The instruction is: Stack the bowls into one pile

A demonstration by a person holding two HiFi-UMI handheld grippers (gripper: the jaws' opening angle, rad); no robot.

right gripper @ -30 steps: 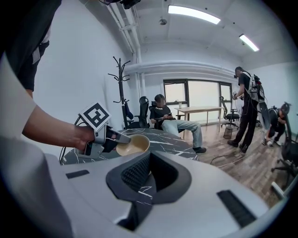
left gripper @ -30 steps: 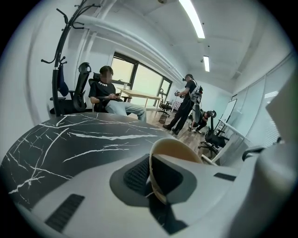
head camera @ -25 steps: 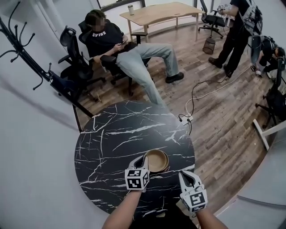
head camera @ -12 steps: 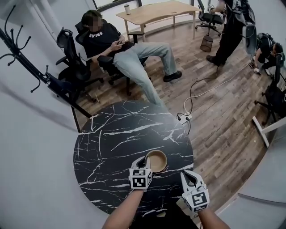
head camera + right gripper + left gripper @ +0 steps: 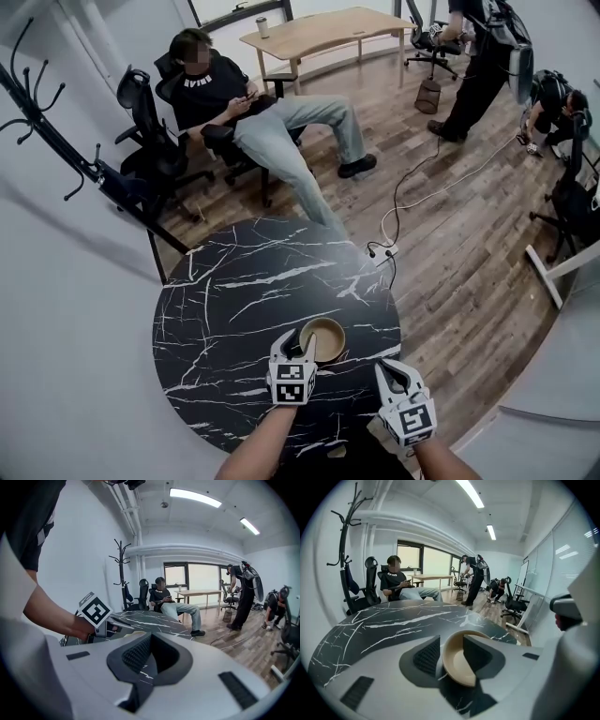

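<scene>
- Left tool [image 5: 293, 342] is over the near part of the round black marbled worktop [image 5: 234, 291], pointing away from the person and tilted down.
- Its jaws have just been opening and now stand wide. The left gripper view shows the near wall of the tan bowl [image 5: 461, 660] between them, one jaw outside the rim, the other inside the bowl.
- No firm pinch on the bowl shows.
- The tan bowl [image 5: 325, 339] sits on the worktop right of centre, toward the near edge. Whether more bowls are nested under it, cannot tell.
- Right tool [image 5: 392, 370] is over the worktop's near right edge, to the right of the bowl and apart from it.
- Right tool [image 5: 149, 651] has its jaws closed together with nothing between them; only the marbled surface shows past them.
- In the right gripper view the left tool's marker cube [image 5: 96, 611] shows, held in the person's left hand [image 5: 75, 627].
- Background: a person sits in an office chair [image 5: 239, 103] past the worktop, beside a black coat rack [image 5: 56, 141].
- A white cable [image 5: 422, 187] lies on the wood floor.
</scene>
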